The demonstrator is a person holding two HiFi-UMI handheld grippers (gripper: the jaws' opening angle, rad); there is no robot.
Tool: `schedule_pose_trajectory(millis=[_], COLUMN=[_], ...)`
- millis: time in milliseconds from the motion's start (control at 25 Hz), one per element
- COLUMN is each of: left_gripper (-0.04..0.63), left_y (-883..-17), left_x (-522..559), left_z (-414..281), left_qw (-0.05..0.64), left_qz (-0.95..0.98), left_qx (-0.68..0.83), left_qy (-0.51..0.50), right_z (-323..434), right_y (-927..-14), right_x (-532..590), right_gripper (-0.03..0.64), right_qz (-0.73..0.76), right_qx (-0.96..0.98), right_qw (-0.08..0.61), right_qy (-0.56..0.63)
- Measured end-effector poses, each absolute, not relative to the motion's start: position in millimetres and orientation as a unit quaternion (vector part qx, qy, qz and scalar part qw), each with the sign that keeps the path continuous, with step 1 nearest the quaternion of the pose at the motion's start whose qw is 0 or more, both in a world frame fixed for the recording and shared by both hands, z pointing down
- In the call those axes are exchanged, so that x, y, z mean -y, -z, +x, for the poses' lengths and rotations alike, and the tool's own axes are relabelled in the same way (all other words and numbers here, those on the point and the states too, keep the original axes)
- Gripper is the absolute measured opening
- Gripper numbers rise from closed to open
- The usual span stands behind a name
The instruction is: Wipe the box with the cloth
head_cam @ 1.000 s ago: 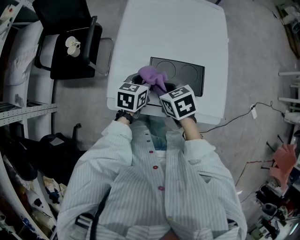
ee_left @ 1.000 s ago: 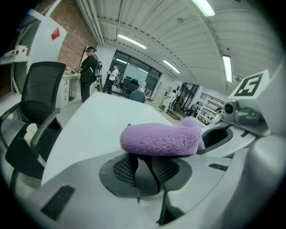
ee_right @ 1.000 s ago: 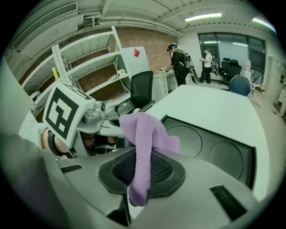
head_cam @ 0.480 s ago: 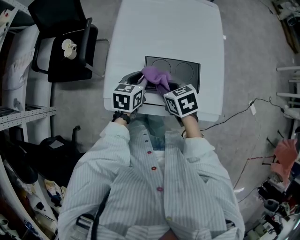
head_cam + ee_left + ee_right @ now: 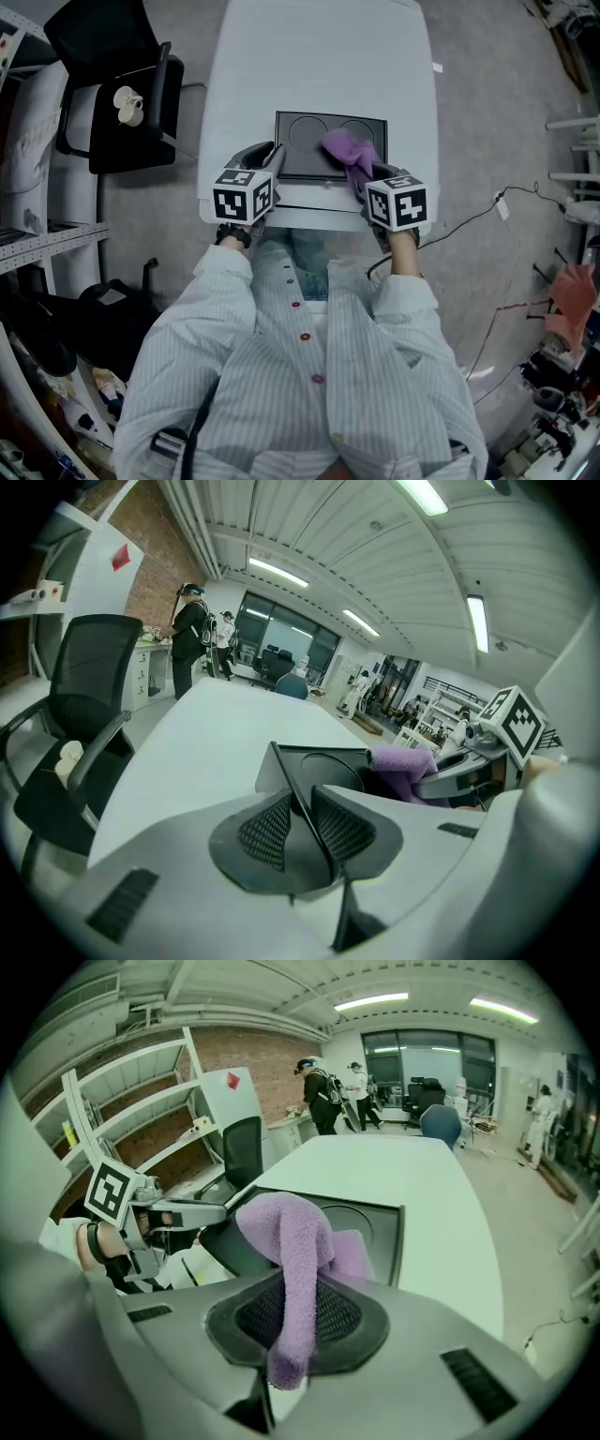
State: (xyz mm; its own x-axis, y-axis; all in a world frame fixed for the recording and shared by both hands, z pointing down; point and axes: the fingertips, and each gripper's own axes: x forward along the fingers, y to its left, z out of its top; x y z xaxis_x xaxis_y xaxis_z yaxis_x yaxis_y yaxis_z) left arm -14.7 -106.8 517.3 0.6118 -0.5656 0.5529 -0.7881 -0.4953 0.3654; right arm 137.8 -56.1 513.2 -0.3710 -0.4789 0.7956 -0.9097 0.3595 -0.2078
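Your right gripper pinched the cloth, which lay on the box just ahead. The box's length ran off to its left, where your left gripper clamped the rim.

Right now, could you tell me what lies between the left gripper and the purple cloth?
Only the bare left half of the box, as the head view shows.
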Motion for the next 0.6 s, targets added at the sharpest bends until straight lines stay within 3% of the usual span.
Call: schedule_pose_trajectory(millis=[200, 600], left_gripper=[0.074, 0.074], left_y=[-516.6, -516.2], left_x=[107.6, 107.5], left_z=[-13.8, -13.4], left_qw=[0.303, 0.313], left_qz=[0.844, 0.840], left_qx=[0.404, 0.405], left_qy=[-0.184, -0.182], right_z=[173.7, 173.3], right_y=[-510.3, -508.6], right_x=[51.7, 50.3], right_gripper=[0.043, 0.043], right_qz=[0.486, 0.487], right_qx=[0.742, 0.748], right_qw=[0.310, 0.306], right_qy=[-0.344, -0.332])
